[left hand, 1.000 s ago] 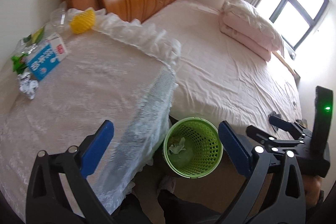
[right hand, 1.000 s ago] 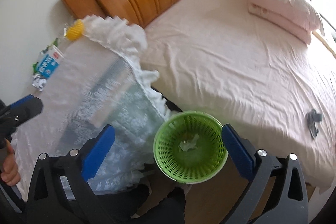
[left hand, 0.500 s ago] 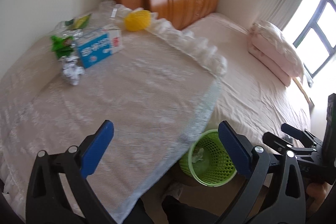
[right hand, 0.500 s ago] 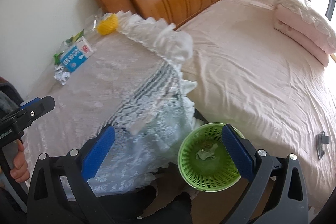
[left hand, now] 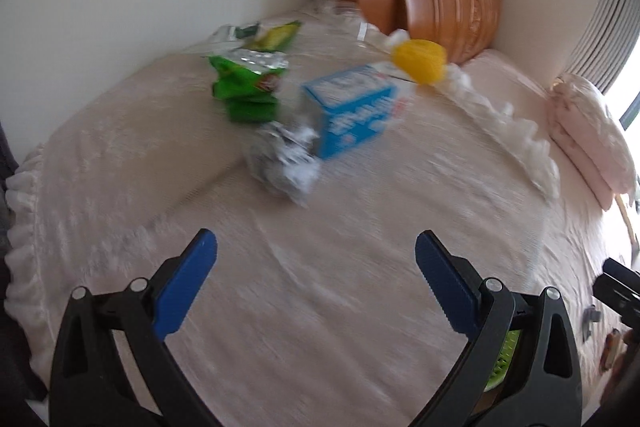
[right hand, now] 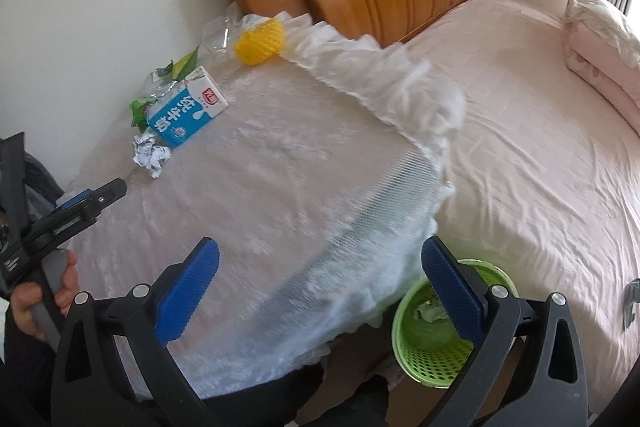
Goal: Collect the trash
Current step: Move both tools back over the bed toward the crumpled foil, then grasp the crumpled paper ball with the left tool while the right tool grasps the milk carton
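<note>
I hold the left hand-held gripper low over the lace-covered counter, jaws spread and empty, aimed at the crumpled paper ball touching the blue milk carton, the nearest trash to take. The right hand-held gripper, also spread and empty, hangs back near the green basket on the floor beside the bed, where the trash goes
</note>
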The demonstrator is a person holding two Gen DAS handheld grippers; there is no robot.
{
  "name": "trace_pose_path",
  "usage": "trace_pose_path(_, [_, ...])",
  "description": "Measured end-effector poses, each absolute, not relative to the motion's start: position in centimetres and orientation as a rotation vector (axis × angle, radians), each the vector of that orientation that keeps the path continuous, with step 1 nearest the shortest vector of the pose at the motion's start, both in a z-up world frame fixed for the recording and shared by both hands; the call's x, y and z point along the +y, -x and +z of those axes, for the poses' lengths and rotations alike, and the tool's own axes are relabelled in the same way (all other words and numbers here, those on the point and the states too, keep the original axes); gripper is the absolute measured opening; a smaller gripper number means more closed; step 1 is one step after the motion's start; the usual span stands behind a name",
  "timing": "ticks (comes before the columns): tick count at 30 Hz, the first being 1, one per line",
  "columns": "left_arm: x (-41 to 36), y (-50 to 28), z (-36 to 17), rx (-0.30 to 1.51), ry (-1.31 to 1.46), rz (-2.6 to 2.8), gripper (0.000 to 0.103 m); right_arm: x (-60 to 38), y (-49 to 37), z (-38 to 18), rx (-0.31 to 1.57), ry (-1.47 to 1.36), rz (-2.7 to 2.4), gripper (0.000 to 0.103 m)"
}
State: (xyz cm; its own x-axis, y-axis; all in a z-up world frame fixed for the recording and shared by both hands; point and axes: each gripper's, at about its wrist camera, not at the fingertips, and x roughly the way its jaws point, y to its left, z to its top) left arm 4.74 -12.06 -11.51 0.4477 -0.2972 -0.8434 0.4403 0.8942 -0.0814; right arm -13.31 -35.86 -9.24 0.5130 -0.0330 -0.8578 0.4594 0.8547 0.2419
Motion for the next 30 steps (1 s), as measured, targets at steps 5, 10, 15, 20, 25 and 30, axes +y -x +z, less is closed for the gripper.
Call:
trace_pose_path(5, [-11.9, -9.0, -14.3, 1.024, -0.232, -0.461, 0.095, -34.6, 10.0, -9.9, 1.022, -0.477, -0.290, 0.100])
trace_pose_path(10, [-13.0, -11.2, -15.7, 1.011, -0.294, -0.508, 0.095, -33.5, 8.0, -10.6, 1.051, -0.470, -0.284, 0.100])
trace_pose_path(15, [-14.3, -12.7, -16.9, 1.006, -0.306, -0.543, 0.089, -33.1, 7.0, -11.3, 1.079, -0.474, -0.287, 0.100])
trace_pose_path(20, [-15.0, -12.9, -17.4, 1.025, -0.294, -0.576, 0.066, -32.8, 6.6, -11.5, 1.089, -0.468, -0.291, 0.100])
trace_pose_path(25, [-14.8, -12.9, -17.5, 1.029, -0.265, -0.581, 0.053, -32.7, 6.2, -11.6, 1.091, -0.468, -0.285, 0.100])
trace_pose_path(30, [-14.2, -12.9, -16.9, 1.026, -0.230, -0.575, 0.052, -32.5, 5.4, -11.5, 1.088, -0.472, -0.265, 0.100])
